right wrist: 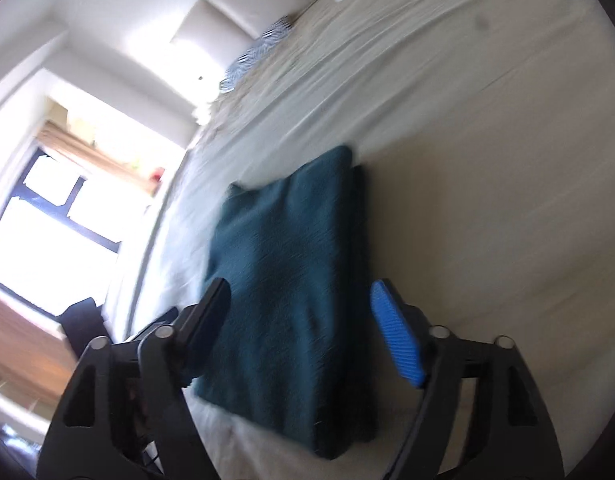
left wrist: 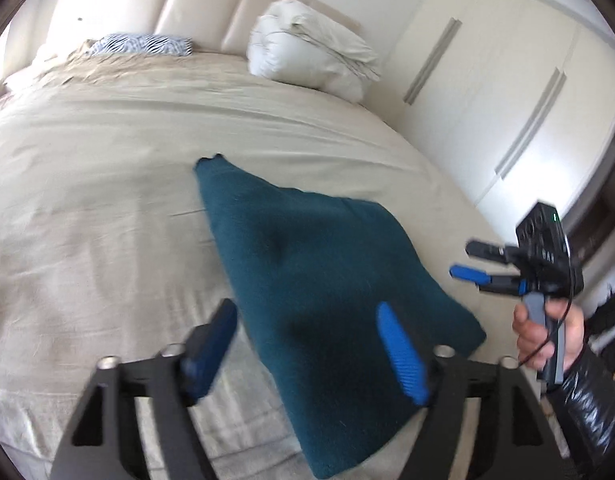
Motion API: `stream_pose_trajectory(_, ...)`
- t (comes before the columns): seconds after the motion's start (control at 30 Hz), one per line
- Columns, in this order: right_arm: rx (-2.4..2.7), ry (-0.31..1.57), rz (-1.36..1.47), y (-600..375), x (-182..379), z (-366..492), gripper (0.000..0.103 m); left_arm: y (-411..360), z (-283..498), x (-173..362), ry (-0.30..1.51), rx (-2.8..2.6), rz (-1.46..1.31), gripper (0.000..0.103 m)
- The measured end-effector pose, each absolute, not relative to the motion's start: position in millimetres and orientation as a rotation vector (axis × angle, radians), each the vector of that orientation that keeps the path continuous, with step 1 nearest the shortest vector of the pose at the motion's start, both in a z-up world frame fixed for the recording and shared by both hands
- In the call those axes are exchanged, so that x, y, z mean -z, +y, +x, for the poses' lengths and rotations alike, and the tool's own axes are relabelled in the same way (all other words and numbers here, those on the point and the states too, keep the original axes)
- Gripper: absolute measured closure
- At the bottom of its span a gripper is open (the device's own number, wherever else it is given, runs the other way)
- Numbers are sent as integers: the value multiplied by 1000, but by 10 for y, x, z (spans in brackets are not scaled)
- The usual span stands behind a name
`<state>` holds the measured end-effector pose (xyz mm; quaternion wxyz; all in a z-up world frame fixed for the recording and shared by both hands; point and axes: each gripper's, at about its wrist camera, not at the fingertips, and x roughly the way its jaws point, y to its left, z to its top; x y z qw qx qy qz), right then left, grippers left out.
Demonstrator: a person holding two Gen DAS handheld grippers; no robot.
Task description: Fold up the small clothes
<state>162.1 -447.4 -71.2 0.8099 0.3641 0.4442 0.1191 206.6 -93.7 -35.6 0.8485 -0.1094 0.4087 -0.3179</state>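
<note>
A dark teal garment (left wrist: 307, 280) lies folded into a thick stack on the beige bedspread (left wrist: 107, 200). My left gripper (left wrist: 307, 344) is open and empty, hovering just above the garment's near part. My right gripper (left wrist: 467, 260) shows at the right of the left wrist view, held in a hand, open and apart from the cloth. In the right wrist view the folded garment (right wrist: 283, 288) lies between the open fingers of my right gripper (right wrist: 299, 320), which holds nothing.
A white pillow (left wrist: 307, 52) and a zebra-patterned cushion (left wrist: 139, 45) lie by the padded headboard (left wrist: 211, 4). White wardrobe doors (left wrist: 507, 100) stand to the right of the bed. A bright window (right wrist: 47, 220) is beyond the bed's far side.
</note>
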Motion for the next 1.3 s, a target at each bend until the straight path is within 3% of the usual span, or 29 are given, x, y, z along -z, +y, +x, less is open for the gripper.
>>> stream_pose_trajectory(0.3, -258, 1099, 830, -4388, 1157, 1996, 28, -1065, 2477, 788, 1138, 704, -358, 29)
stream_pose_trajectory(0.5, -294, 1148, 830, -4323, 1275, 2217, 28, -1114, 2572, 936, 1223, 743, -422, 31)
stream_pose_trajectory(0.63, -328, 1190, 822, -4251, 1312, 2354, 31, -1074, 2643, 1012, 1258, 766, -467, 39)
stream_pose_trajectory(0.8, -323, 1264, 696, -4062, 1269, 2450, 62, -1068, 2646, 987, 1268, 747, -444, 47)
stream_pose_trajectory(0.9, -301, 1264, 671, -4023, 1221, 2438, 72, -1113, 2605, 926, 1261, 735, -412, 52)
stream_pose_trajectory(1.0, -276, 1247, 632, -3968, 1120, 2408, 79, -1121, 2595, 874, 1256, 729, -406, 56)
stream_pose_trajectory(1.3, -285, 1187, 506, -3474, 595, 2285, 81, -749, 2364, 459, 1201, 693, -374, 62)
